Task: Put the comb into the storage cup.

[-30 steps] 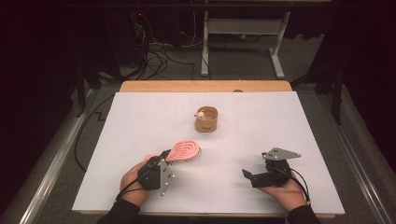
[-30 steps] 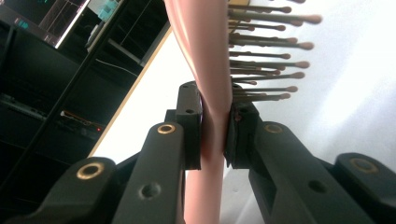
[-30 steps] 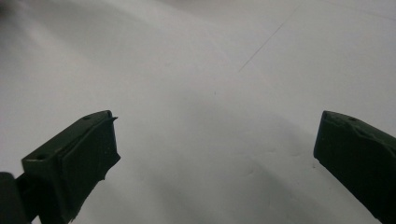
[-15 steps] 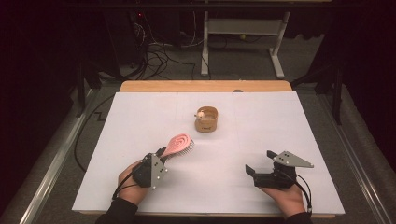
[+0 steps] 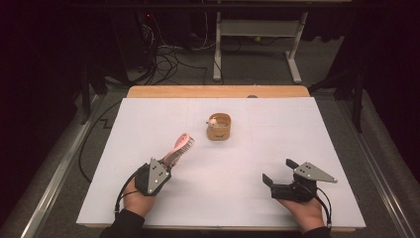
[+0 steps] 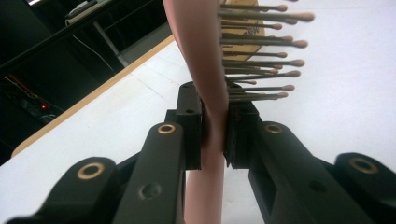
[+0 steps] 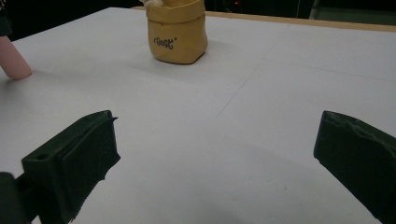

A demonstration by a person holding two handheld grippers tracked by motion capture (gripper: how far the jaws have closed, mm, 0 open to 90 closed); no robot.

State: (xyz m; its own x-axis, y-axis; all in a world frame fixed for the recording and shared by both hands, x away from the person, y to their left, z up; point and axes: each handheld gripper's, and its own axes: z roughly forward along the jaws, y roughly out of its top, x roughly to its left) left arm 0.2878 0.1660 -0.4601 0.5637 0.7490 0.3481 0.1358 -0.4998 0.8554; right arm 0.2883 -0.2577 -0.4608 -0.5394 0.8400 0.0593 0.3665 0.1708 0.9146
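White sheet covers the table [image 5: 307, 129], bare wooden edge [image 5: 218, 91] along the far side. Grey carpet floor [image 5: 257, 74] beyond, dim. Tangle of black cables [image 5: 166, 62] on the floor far left. White metal desk frame [image 5: 255, 34] behind. Dark surroundings, tabletop lit.

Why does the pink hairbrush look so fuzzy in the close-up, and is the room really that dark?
Left gripper view: the hairbrush sits too near the lens, so its back blurs while the bristle tips stay fairly sharp. High view: the white table is evenly lit with faint shadows; the surroundings fall into darkness.
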